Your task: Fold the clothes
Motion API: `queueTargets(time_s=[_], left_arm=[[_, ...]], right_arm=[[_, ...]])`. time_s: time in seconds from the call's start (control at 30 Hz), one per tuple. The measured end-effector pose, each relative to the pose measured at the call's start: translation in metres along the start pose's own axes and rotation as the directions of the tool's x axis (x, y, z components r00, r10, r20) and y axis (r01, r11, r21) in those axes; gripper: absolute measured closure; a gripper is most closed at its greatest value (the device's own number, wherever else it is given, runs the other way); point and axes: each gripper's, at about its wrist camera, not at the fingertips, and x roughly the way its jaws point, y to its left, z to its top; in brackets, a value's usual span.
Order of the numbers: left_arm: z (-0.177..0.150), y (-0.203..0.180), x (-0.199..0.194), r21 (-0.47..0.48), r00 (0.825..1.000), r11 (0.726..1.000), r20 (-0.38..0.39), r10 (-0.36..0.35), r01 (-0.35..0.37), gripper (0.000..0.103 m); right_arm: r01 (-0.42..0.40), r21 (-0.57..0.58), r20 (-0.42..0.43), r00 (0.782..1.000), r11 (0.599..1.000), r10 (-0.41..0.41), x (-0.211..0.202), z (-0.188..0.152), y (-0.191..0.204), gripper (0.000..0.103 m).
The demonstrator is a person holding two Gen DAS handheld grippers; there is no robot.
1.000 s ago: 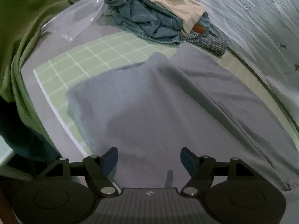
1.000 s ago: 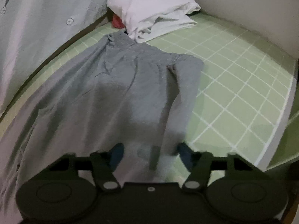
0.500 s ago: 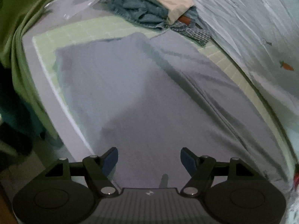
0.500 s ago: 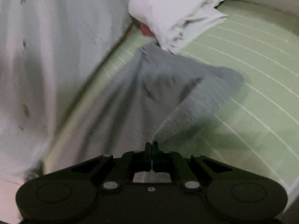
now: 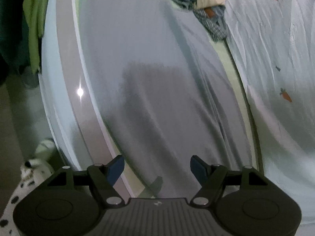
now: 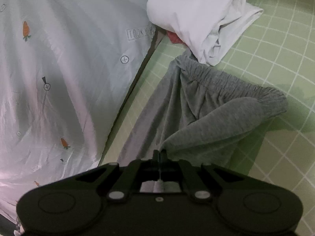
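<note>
Grey trousers [image 5: 149,74] lie stretched out on a green checked mat [image 6: 275,63]. In the right wrist view their elastic waistband [image 6: 226,80] lies near a white pillow. My right gripper [image 6: 159,154] is shut on the trousers' near edge [image 6: 212,127] and holds it lifted, so the cloth drapes up from the mat. My left gripper [image 5: 157,166] is open and empty, just above the grey cloth near the mat's left border.
A pile of denim, beige and checked clothes [image 5: 198,2] lies at the far end. A white carrot-print sheet [image 6: 59,68] runs along one side. A white pillow [image 6: 198,17] lies by the waistband. Green cloth [image 5: 34,19] hangs at the left, floor below.
My right gripper has shut on the trousers' edge and lifted it. My left gripper, still open, has moved back along the trousers towards the mat's left edge.
</note>
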Motion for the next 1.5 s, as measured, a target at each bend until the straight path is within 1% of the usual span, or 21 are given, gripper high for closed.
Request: queueTargets(time_s=[0.07,0.13,0.37,0.53,0.63,0.77,0.83,0.9,1.0,1.2,1.3,1.4,1.5], left_arm=[[-0.004,-0.002,0.005,0.000,1.000,1.000,-0.012,-0.014,0.014,0.028],[-0.005,-0.005,0.008,0.007,1.000,1.000,-0.004,-0.017,0.017,0.028],[0.003,-0.009,0.015,0.002,1.000,1.000,0.006,-0.026,0.026,0.030],[0.007,-0.005,0.015,-0.024,0.998,0.999,0.045,-0.047,0.049,0.031],[0.017,-0.002,0.011,-0.028,0.996,0.999,0.083,-0.027,0.030,0.032],[0.037,0.001,0.009,-0.054,0.993,0.998,0.121,-0.016,0.023,0.033],[0.047,0.001,0.006,-0.061,0.991,0.998,0.130,0.011,-0.003,0.033],[0.057,-0.002,0.002,-0.038,0.990,0.999,0.140,0.031,-0.026,0.032],[0.073,0.001,-0.005,-0.028,0.986,0.999,0.160,0.042,-0.038,0.032],[0.107,0.020,-0.020,-0.063,0.979,0.995,0.183,0.091,-0.081,0.032],[0.126,0.025,-0.026,-0.044,0.977,0.994,0.184,0.108,-0.101,0.032],[0.148,0.028,-0.029,-0.010,0.968,0.989,0.204,0.144,-0.145,0.031],[0.174,0.037,-0.028,0.004,0.955,0.980,0.224,0.194,-0.200,0.031]], right_arm=[[-0.002,0.001,-0.007,1.000,1.000,0.002,0.000,0.001,-0.001,0.102],[-0.001,-0.005,-0.013,1.000,1.000,0.001,-0.001,0.001,-0.002,0.102],[0.005,-0.006,-0.018,1.000,1.000,-0.005,-0.002,0.001,-0.006,0.102],[0.015,-0.008,-0.012,1.000,1.000,-0.015,-0.004,-0.002,-0.006,0.102],[0.023,-0.003,-0.002,1.000,1.000,-0.023,-0.006,-0.003,-0.007,0.102],[0.037,0.001,0.015,0.999,0.999,-0.037,-0.009,-0.005,-0.008,0.102],[0.050,0.004,0.025,0.998,0.999,-0.050,-0.012,-0.007,-0.010,0.102],[0.062,0.012,0.035,0.997,0.998,-0.063,-0.015,-0.010,-0.010,0.102],[0.085,0.003,0.054,0.995,0.996,-0.085,-0.018,-0.014,-0.007,0.102],[0.113,0.017,0.103,0.988,0.993,-0.114,-0.018,-0.018,-0.004,0.102],[0.153,-0.001,0.121,0.981,0.988,-0.152,-0.015,-0.025,0.002,0.102],[0.190,-0.028,0.143,0.972,0.981,-0.185,-0.012,-0.033,0.011,0.102],[0.225,-0.049,0.165,0.963,0.973,-0.215,-0.008,-0.042,0.020,0.102]])
